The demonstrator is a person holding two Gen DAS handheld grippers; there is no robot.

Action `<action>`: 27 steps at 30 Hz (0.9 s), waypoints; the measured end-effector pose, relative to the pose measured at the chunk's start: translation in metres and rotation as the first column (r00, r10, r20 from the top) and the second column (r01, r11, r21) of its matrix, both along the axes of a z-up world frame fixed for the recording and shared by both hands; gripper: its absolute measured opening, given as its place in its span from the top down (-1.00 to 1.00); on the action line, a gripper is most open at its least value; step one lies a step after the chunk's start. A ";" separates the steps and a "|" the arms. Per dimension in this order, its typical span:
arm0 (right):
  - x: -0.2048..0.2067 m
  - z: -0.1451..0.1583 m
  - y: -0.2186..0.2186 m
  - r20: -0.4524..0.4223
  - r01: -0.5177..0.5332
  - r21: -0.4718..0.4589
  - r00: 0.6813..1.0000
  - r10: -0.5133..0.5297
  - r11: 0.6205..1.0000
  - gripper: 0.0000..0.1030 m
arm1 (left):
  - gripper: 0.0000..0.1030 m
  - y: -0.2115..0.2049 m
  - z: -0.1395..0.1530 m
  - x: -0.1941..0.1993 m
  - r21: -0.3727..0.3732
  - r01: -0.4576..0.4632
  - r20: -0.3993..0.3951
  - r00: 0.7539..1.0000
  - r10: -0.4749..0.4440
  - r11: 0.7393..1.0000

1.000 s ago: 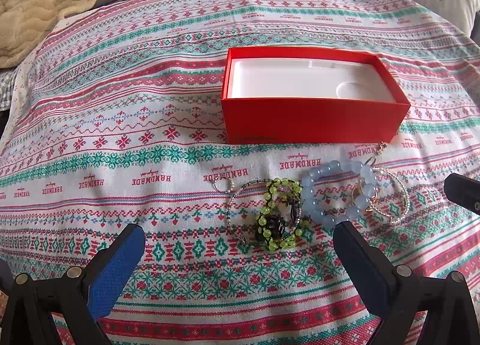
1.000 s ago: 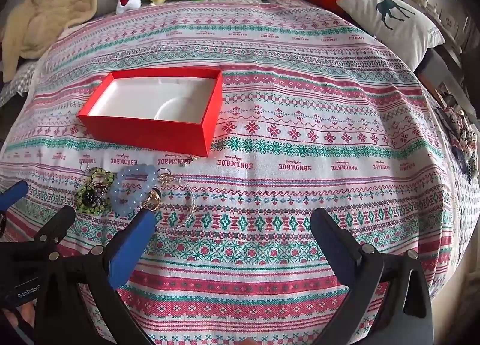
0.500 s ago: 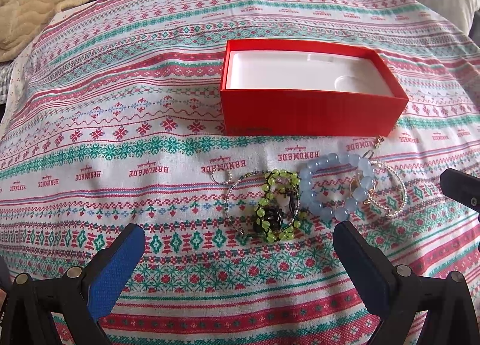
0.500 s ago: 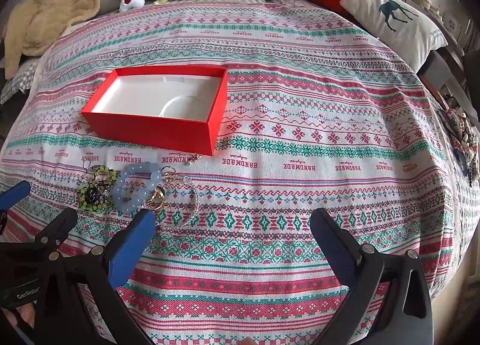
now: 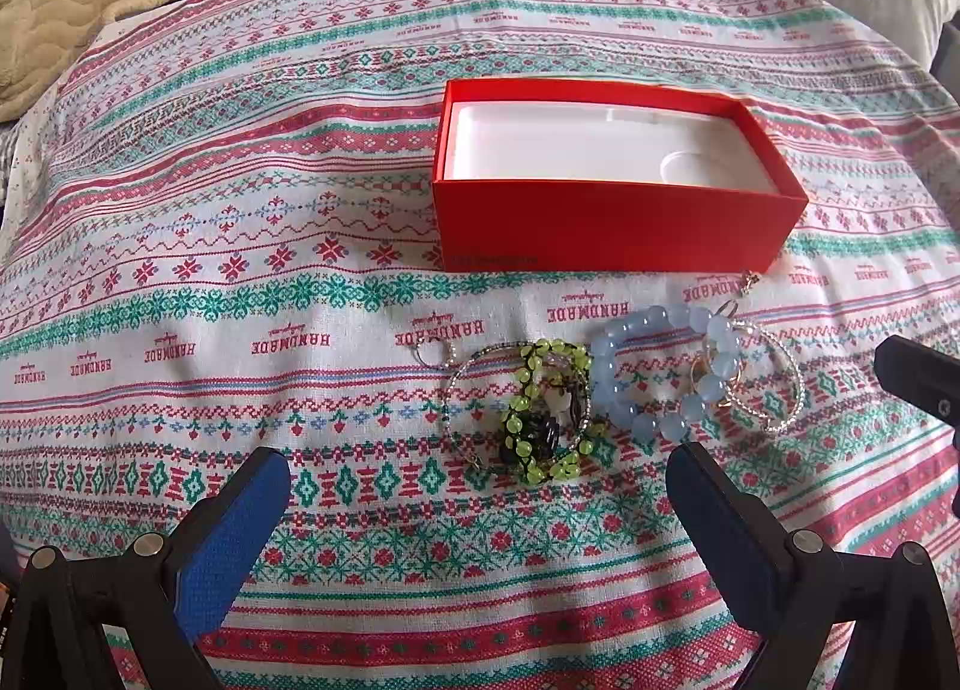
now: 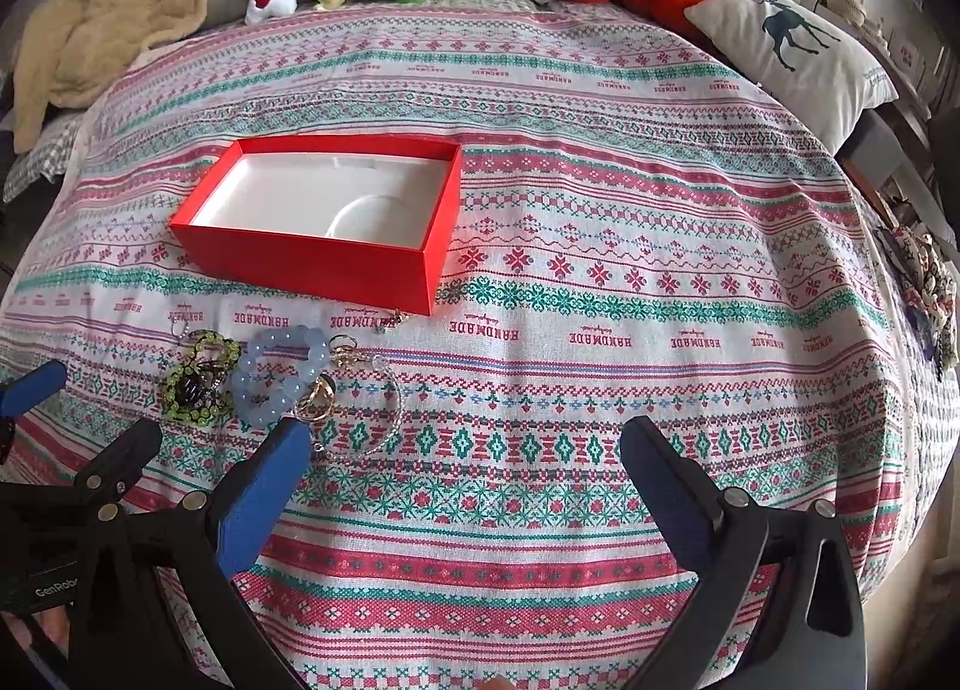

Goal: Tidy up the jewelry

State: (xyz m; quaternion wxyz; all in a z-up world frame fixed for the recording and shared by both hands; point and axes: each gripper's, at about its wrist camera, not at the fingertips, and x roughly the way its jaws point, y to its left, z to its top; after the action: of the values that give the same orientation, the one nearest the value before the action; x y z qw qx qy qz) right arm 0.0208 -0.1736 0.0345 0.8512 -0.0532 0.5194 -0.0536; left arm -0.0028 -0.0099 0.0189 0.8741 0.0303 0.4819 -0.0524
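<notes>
Above the bedspread [image 5: 300, 246] | left gripper [image 5: 477, 486] wide open, empty | right gripper [image 6: 465, 450] wide open, empty

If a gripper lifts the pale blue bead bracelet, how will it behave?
The pale blue bead bracelet would probably sag, since its loop lies unevenly. Its glossy round beads may slip between pads. It overlaps the gold rings, so lifting could drag them along.

Two hand-held tools hover side by side, both empty. The left tool [image 5: 474, 486] has its blue-padded fingers spread wide apart. The right tool [image 6: 465, 450] is likewise spread wide, its left finger's tip close to the left tool's black frame.
</notes>
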 end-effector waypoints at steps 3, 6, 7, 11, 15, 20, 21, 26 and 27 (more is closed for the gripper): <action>-0.001 0.001 0.006 0.007 -0.028 -0.043 1.000 0.029 0.999 -1.00 | -1.00 0.001 -0.001 0.001 -0.008 0.003 -0.007 1.000 -0.003 1.000; 0.000 -0.001 0.009 -0.010 -0.042 -0.043 0.999 0.042 0.998 -1.00 | -1.00 0.002 -0.001 0.003 -0.018 -0.001 -0.002 1.000 0.001 1.000; 0.000 -0.002 0.009 -0.018 -0.046 -0.026 0.999 0.045 0.999 -1.00 | -1.00 0.002 -0.001 0.004 -0.014 -0.001 -0.003 1.000 0.001 1.000; 0.005 -0.001 0.007 -0.029 -0.049 0.045 0.998 0.051 0.998 -1.00 | -1.00 0.005 0.000 0.008 -0.009 -0.006 -0.009 1.000 0.006 1.000; 0.012 0.007 0.005 -0.033 -0.050 0.059 0.998 0.052 0.997 -1.00 | -0.99 0.008 0.003 0.013 -0.046 0.005 -0.033 0.999 -0.007 0.999; 0.020 0.021 0.008 -0.054 -0.062 0.041 0.996 0.064 0.997 -1.00 | -0.99 0.009 0.011 0.020 -0.043 0.050 -0.026 0.998 -0.051 0.998; 0.022 0.023 0.009 -0.061 -0.067 0.043 0.996 0.069 0.997 -1.00 | -0.99 0.009 0.012 0.021 -0.042 0.061 -0.029 0.998 -0.062 0.997; 0.030 0.022 0.008 -0.067 -0.077 0.082 0.994 0.082 0.994 -1.00 | -0.96 0.015 0.006 0.031 -0.074 0.081 -0.082 0.993 -0.087 0.994; 0.031 0.018 0.007 -0.061 -0.073 0.100 0.995 0.079 0.992 -1.00 | -0.91 0.018 0.004 0.033 -0.094 0.080 -0.097 0.991 -0.089 0.992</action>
State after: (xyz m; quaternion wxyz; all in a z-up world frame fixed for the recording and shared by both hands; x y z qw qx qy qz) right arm 0.0515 -0.1667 0.0529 0.8368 -0.0329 0.5465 0.0063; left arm 0.0300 0.0086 0.0224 0.8460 0.0086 0.5211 -0.1124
